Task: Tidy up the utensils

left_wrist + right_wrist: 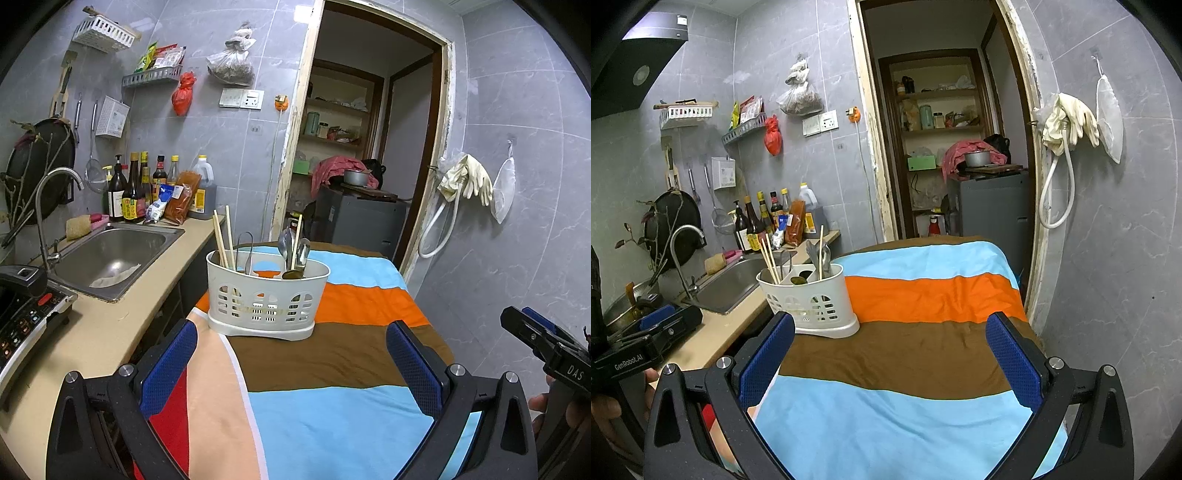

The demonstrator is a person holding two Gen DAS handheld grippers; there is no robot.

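Left wrist view shows both grippers, left (291,363) and right (892,356), fingers wide apart and empty, facing the caddy (266,295) on the striped cloth (332,354), utensils apparently sorted inside; next move probably needs only checking.

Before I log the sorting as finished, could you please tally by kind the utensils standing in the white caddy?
Chopsticks: 3
Metal spoons: 2
Tongs: 1
Dark spoon-like piece: 1 (kind unclear)
Total: 7, all in the white caddy
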